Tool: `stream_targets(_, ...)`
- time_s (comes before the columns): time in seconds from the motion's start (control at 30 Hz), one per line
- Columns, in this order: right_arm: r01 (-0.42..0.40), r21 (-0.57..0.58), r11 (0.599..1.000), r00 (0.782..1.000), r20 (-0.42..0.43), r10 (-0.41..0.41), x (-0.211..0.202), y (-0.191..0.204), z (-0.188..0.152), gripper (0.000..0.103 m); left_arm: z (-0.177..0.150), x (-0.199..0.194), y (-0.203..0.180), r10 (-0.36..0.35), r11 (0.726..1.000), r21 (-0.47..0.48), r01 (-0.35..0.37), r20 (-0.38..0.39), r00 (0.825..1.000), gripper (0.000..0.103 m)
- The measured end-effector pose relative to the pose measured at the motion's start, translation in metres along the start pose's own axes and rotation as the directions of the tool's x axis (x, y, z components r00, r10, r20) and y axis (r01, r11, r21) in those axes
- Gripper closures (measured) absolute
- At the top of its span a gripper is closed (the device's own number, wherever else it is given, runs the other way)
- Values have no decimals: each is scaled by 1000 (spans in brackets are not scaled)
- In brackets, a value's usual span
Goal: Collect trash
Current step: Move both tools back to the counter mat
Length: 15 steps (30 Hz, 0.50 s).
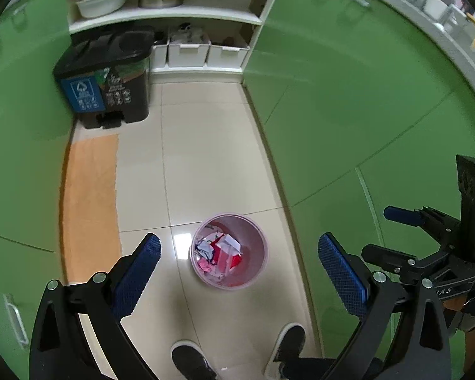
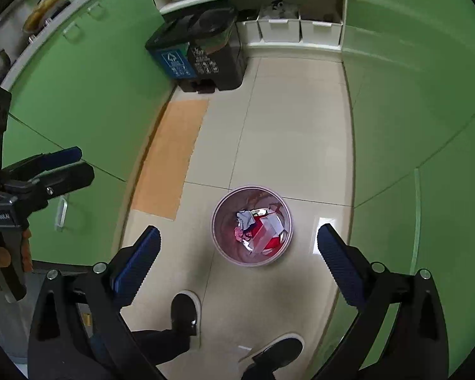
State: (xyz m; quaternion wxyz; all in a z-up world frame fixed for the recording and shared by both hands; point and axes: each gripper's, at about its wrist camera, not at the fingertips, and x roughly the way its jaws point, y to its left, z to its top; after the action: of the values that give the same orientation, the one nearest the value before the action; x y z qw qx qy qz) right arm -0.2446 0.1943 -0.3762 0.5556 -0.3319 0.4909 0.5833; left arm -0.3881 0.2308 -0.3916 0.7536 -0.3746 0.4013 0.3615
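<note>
A small pink waste basket (image 1: 256,272) stands on the tiled floor, holding crumpled paper and red and white wrappers (image 1: 220,251). It also shows in the right wrist view (image 2: 224,256), with the trash (image 2: 259,228) inside. My left gripper (image 1: 239,247) is open and empty, high above the basket. My right gripper (image 2: 239,237) is open and empty too, above the basket. Each gripper shows at the edge of the other's view: the right gripper (image 1: 392,231) and the left gripper (image 2: 76,164).
A black two-compartment pedal bin (image 1: 107,76) with a blue recycling label stands at the far left by white shelves and storage boxes (image 1: 190,50). Green cabinets (image 1: 348,110) line both sides. An orange mat (image 1: 90,196) lies on the left. The person's shoes (image 1: 288,345) are below.
</note>
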Motion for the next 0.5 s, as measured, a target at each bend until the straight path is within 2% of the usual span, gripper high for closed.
stream_targets(0.13, 7, 37, 999, 1000, 16, -8, -75, 9, 6, 5, 14, -51, -28, 4, 1000, 28, -3, -16, 1000, 7)
stream_targets(0.27, 21, 98, 995, 998, 53, -26, -170, 12, 10, 4, 36, -123, -71, -11, 997, 80, 14, -30, 999, 7)
stream_targets(0.5, 63, 210, 976, 988, 126, -90, -290, -9, -7, 3, 66, -195, -137, -40, 982, 185, 44, -26, 999, 7)
